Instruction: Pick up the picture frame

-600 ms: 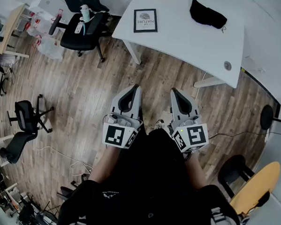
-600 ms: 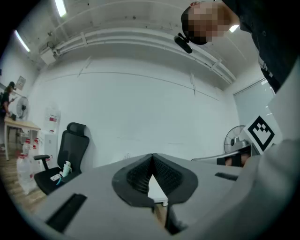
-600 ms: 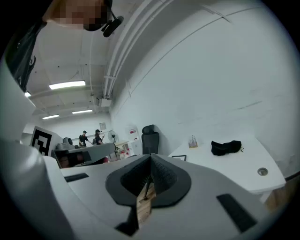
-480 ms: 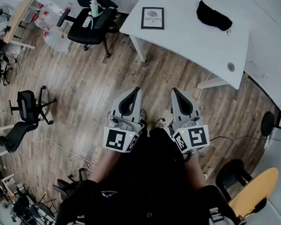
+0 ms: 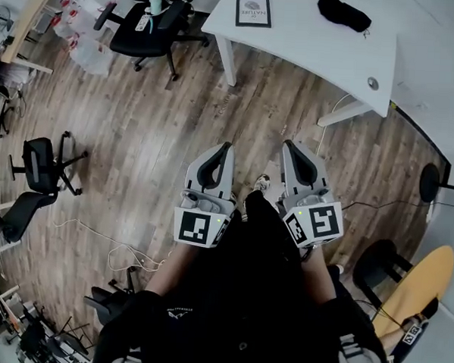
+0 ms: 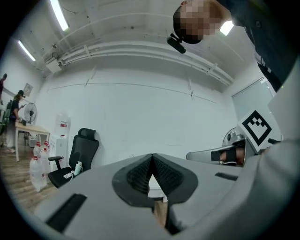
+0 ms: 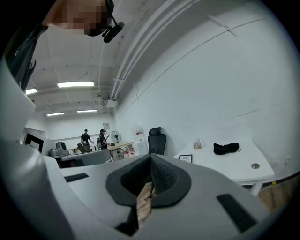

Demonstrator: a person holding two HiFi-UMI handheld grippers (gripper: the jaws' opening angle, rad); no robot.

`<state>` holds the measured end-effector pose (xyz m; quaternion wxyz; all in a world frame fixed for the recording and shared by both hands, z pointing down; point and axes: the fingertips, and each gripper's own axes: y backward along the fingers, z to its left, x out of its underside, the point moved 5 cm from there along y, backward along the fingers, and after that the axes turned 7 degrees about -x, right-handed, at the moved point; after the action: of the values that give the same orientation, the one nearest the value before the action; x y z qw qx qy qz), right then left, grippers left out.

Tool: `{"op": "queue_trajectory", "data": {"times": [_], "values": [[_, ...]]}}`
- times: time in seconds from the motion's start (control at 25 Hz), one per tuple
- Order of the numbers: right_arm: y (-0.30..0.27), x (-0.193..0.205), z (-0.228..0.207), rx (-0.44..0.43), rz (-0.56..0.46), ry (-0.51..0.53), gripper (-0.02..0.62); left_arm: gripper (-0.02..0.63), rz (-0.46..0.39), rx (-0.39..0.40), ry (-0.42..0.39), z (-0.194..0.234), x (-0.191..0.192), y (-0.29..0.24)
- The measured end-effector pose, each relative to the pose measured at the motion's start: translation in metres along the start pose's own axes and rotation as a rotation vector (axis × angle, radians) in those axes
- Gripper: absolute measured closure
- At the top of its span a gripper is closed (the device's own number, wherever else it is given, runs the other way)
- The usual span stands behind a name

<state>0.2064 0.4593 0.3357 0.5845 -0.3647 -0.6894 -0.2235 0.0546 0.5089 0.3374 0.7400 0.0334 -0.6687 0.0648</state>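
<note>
Picture frame (image 5: pixel 253 11) higher in head view

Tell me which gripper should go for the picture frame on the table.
Left, narrowly. The left gripper and right gripper are both shut, empty and far from the table. The frame lies at the table's left end, more nearly straight ahead of the left one.

A white table (image 5: pixel 310 45) stood on a wood-plank floor (image 5: pixel 138 134), with a black office chair (image 5: pixel 148 25) just beside one end of it, two more black chairs (image 5: pixel 42 163) well apart from it, a plain white wall (image 6: pixel 140 103) behind it and strip lights (image 7: pixel 75 84) on the ceiling above.
</note>
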Motion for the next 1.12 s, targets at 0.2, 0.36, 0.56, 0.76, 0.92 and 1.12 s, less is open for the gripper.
{"op": "queue_trajectory", "data": {"times": [0.2,0.36,0.56,0.76,0.92,1.12], "values": [[0.018,0.006,0.069,-0.017,-0.013,0.017,0.597,0.600,-0.025,-0.019,0.013,0.022,-0.005,0.058],[0.019,0.010,0.105,-0.038,-0.025,0.021,0.597,0.600,-0.074,-0.028,-0.001,0.040,-0.018,0.086],[0.019,0.011,0.147,-0.100,-0.045,0.003,0.597,0.600,-0.099,-0.060,0.002,0.065,-0.027,0.125],[0.031,0.009,0.153,-0.058,-0.072,0.008,0.597,0.600,-0.131,-0.059,-0.007,0.068,-0.031,0.140],[0.037,0.005,0.158,-0.006,-0.085,0.046,0.597,0.598,-0.133,-0.036,-0.005,0.067,-0.032,0.141],[0.041,0.003,0.136,0.058,-0.108,0.011,0.597,0.600,-0.141,-0.008,-0.008,0.057,-0.035,0.131]]}}
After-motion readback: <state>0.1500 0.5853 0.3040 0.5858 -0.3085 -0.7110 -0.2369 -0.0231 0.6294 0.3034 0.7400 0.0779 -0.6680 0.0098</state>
